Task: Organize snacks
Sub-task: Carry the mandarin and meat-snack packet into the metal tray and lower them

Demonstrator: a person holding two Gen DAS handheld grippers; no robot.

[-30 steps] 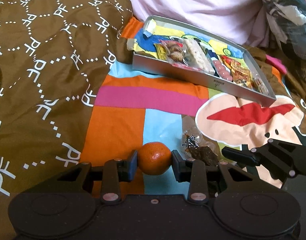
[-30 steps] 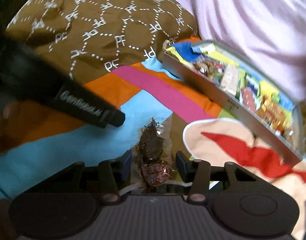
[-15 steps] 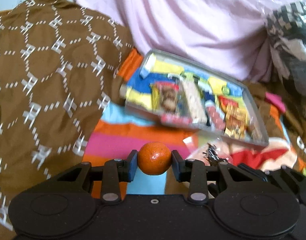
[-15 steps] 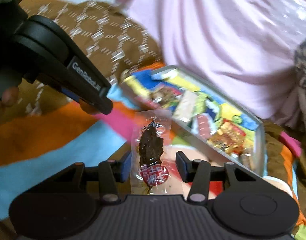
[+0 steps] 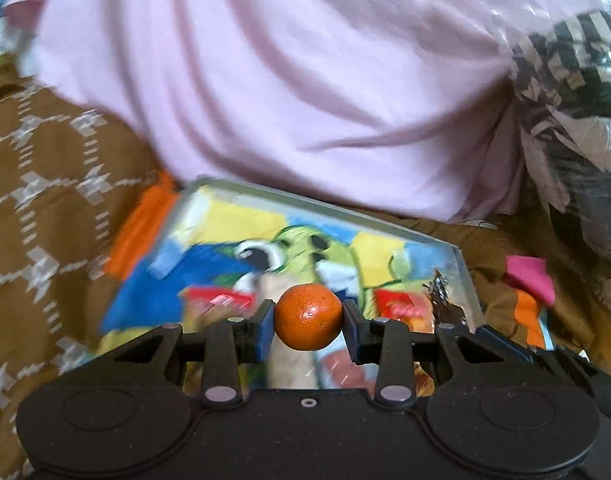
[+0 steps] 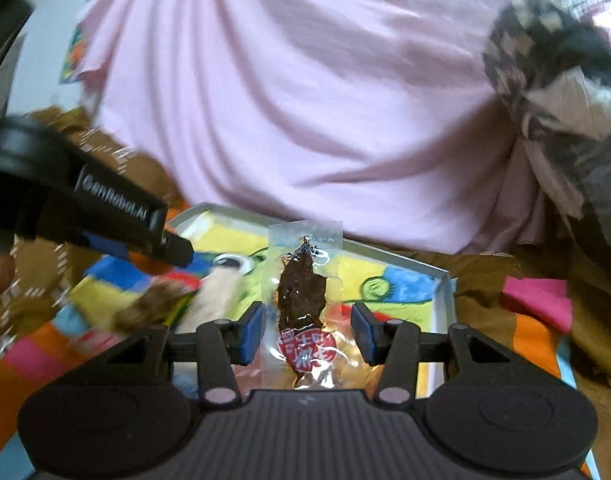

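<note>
My left gripper (image 5: 308, 318) is shut on a small orange mandarin (image 5: 308, 316) and holds it above the near part of the metal snack tray (image 5: 317, 206). The tray has a colourful cartoon liner and several wrapped snacks (image 5: 399, 308). My right gripper (image 6: 308, 330) holds a clear packet of dark dried meat (image 6: 301, 300) upright between its blue pads, over the same tray (image 6: 443, 304). The packet's red label sits low between the fingers. The left gripper's finger (image 6: 121, 220) shows at the left of the right wrist view, above the tray's left part.
A large pink sheet (image 5: 289, 92) bulges right behind the tray. A brown patterned quilt (image 5: 45, 208) lies to the left. A black-and-white checked cloth (image 5: 577, 92) lies at the right. A bright patchwork cover (image 6: 537, 300) lies under and around the tray.
Both grippers have lifted off the cover and moved forward over the tray, the left with the mandarin, the right with the dried meat packet. The tray now fills the lower view.
</note>
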